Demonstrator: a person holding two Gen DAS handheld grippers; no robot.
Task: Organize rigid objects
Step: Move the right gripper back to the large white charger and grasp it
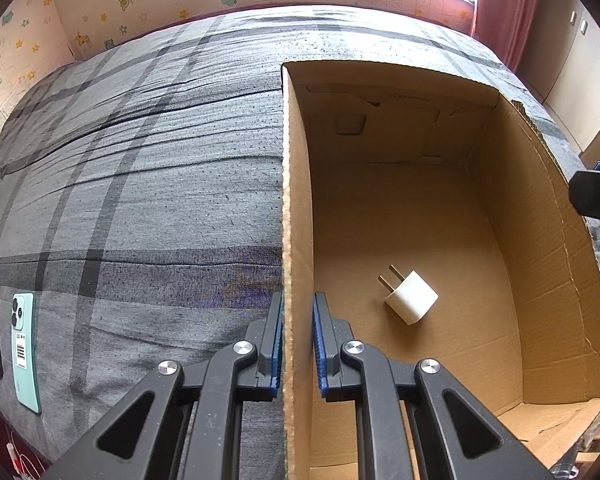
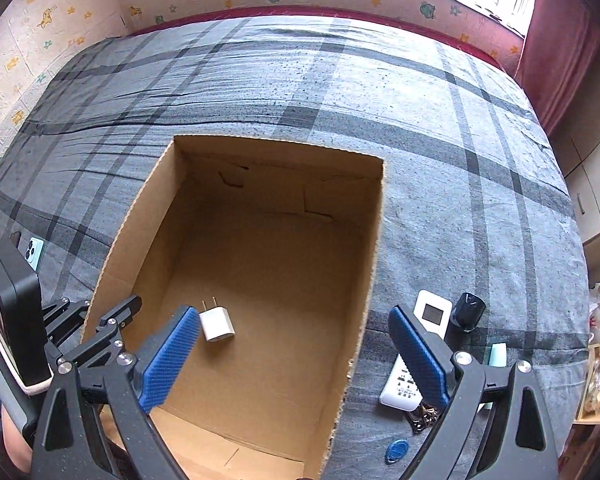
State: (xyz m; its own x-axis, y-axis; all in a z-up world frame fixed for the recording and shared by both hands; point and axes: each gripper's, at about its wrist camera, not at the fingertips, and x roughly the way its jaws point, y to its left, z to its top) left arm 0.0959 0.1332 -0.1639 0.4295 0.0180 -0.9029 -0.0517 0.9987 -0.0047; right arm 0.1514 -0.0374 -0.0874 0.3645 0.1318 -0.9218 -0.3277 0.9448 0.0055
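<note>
Between the left gripper's (image 1: pixel 298 340) jaws stands the cardboard box's (image 1: pixel 296 200) left wall, pinched tight: stiff but light board, likely to flex if tugged. Below and ahead of the right gripper (image 2: pixel 294 354), whose jaws gape wide and hold nothing, the box floor offers ample room. Just right of its right jaw lies a white remote (image 2: pixel 418 344) (hard, slick, best taken across its narrow width), beside a dark cap-like object (image 2: pixel 466 312), possibly a bottle. Smallest, the white charger plug (image 2: pixel 217 322) rests inside, near the left jaw.
</note>
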